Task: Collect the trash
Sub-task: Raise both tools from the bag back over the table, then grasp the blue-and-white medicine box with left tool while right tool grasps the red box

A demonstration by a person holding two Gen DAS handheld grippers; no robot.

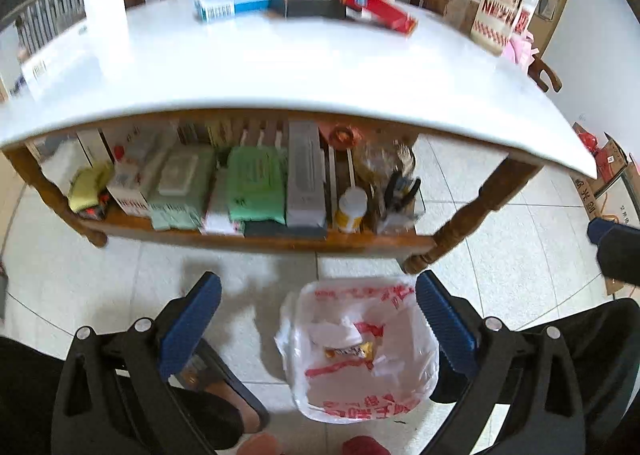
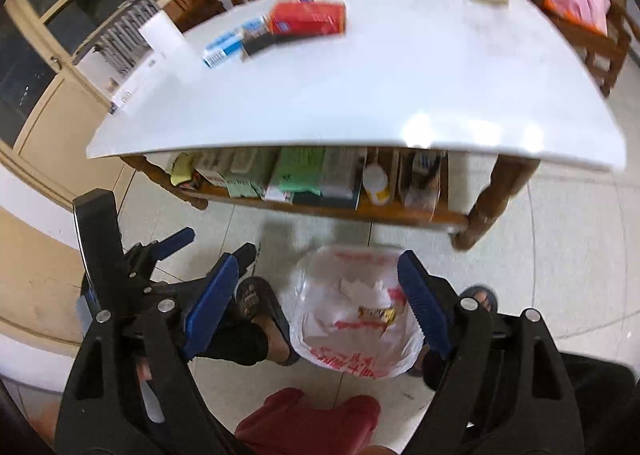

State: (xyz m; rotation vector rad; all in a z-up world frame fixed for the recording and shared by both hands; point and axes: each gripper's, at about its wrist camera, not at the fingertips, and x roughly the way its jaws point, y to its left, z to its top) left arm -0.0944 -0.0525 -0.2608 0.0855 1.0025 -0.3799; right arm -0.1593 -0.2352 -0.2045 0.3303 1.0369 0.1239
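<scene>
A clear plastic bag with red print (image 1: 360,351) stands open on the tiled floor in front of the table; it also shows in the right wrist view (image 2: 356,315). Inside lie crumpled white paper (image 1: 340,329) and a yellow snack wrapper (image 1: 352,351), also seen from the right (image 2: 378,314). My left gripper (image 1: 318,295) is open and empty above the bag. My right gripper (image 2: 320,269) is open and empty above the bag too. The left gripper's blue fingers (image 2: 176,241) show at the left of the right wrist view.
The white table (image 1: 300,75) carries a red box (image 1: 372,5), a blue-white box (image 1: 230,5), a black box (image 1: 308,7) and a white printed bag (image 1: 502,3). Its lower wooden shelf (image 1: 256,241) is packed with wipes and bottles. Sandalled feet (image 2: 262,307) stand beside the bag.
</scene>
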